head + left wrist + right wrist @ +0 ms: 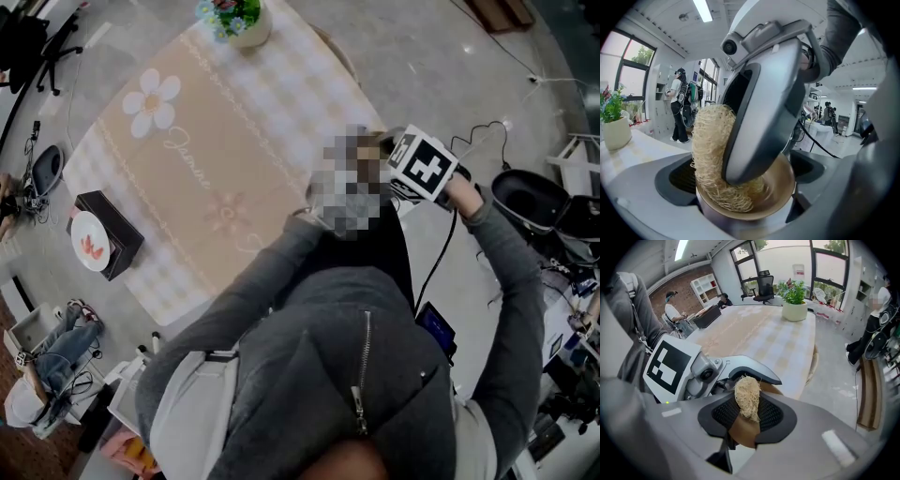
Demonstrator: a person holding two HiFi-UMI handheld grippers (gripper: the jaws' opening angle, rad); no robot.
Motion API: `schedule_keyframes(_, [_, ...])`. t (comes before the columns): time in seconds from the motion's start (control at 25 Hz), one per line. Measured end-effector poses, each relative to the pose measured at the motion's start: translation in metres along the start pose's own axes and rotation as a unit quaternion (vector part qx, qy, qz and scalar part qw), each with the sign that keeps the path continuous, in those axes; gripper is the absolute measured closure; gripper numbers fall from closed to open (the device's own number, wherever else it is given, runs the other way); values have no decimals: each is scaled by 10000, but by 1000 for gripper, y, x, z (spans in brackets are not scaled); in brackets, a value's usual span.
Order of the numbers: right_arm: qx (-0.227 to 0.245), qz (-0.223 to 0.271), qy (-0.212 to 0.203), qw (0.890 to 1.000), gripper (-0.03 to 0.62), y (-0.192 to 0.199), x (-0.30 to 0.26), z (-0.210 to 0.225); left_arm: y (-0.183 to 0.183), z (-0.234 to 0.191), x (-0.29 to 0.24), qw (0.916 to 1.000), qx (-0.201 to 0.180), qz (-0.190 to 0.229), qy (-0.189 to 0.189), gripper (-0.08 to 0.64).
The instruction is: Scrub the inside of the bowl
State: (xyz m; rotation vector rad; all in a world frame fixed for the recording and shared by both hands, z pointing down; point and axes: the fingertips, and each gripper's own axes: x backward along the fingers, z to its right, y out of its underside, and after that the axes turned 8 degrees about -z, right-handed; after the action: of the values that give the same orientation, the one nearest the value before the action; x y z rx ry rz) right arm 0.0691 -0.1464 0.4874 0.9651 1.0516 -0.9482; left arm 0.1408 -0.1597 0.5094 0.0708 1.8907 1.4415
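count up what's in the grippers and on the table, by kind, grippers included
grippers: 2 (left gripper, right gripper)
bowl: 1
loofah scrubber: 1
potted plant: 1
black box: 1
total: 6

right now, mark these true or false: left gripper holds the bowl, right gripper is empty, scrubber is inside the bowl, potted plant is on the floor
1. The left gripper holds the bowl: true, its jaws are closed on the bowl.
2. The right gripper is empty: false. Its jaws are shut on the fibrous scrubber.
3. The scrubber is inside the bowl: true, its lower end lies against the inner wall.
4. The potted plant is on the floor: false. It stands upright on the table.
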Motion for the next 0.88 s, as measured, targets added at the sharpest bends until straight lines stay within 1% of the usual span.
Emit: schedule_keyframes(0.88, [-374, 324, 337, 9982, 486, 4, 5, 26, 1, 0, -1, 10000, 2, -25, 5, -34])
